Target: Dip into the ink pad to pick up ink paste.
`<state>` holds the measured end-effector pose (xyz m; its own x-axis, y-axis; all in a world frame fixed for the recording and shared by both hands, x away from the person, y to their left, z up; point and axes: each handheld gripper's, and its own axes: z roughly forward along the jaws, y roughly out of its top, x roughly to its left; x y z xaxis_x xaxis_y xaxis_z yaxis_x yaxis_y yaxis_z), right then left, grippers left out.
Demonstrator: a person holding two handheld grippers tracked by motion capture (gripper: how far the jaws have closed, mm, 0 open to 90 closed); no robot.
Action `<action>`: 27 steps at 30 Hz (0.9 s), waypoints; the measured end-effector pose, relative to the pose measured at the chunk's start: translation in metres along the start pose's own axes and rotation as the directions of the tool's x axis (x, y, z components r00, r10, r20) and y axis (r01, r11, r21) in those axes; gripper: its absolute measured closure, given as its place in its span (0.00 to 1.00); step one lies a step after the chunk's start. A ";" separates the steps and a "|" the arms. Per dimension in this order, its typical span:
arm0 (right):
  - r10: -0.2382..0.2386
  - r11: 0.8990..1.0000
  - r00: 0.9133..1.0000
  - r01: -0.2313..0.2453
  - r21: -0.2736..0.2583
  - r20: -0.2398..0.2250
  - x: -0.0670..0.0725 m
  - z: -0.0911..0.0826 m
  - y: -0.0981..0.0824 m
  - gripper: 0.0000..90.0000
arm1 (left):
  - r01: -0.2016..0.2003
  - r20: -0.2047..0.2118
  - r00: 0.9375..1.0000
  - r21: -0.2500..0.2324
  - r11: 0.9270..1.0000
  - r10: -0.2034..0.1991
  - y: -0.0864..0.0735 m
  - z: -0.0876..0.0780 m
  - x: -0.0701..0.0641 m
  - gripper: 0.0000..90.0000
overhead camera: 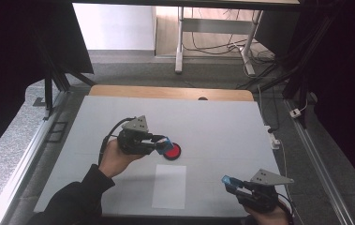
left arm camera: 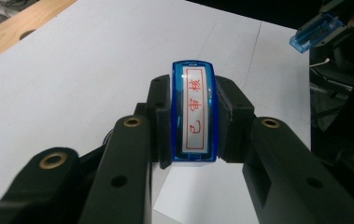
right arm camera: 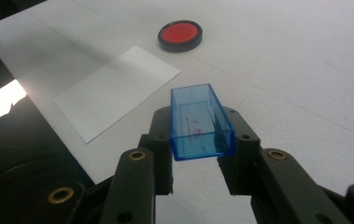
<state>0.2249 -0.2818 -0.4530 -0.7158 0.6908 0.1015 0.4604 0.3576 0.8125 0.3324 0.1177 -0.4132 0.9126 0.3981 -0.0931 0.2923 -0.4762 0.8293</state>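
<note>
At the table's five o'clock, the right gripper [overhead camera: 230, 183] clamped the blue stamp cap [right arm camera: 201, 122]. Beyond, the left gripper [overhead camera: 162, 144] gripped the stamp [left arm camera: 194, 112] over the red ink pad [overhead camera: 173, 151]; inking seemed underway, then pressing the paper [overhead camera: 169, 186] at six o'clock.

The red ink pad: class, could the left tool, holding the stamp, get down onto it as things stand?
Probably yes: the left tool holds the stamp right beside the red ink pad, which lies uncovered with nothing between.
</note>
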 end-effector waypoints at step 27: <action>0.006 1.000 1.000 -0.006 -0.005 -0.003 -0.001 -0.003 -0.002 0.76 | 0.090 -0.078 0.994 0.095 0.991 -0.082 -0.012 0.062 0.035 0.78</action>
<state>0.2234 -0.2851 -0.4527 -0.7145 0.6912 0.1083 0.4621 0.3500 0.8148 0.3787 0.0891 -0.4609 0.8605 0.4956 -0.1181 0.3990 -0.5113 0.7612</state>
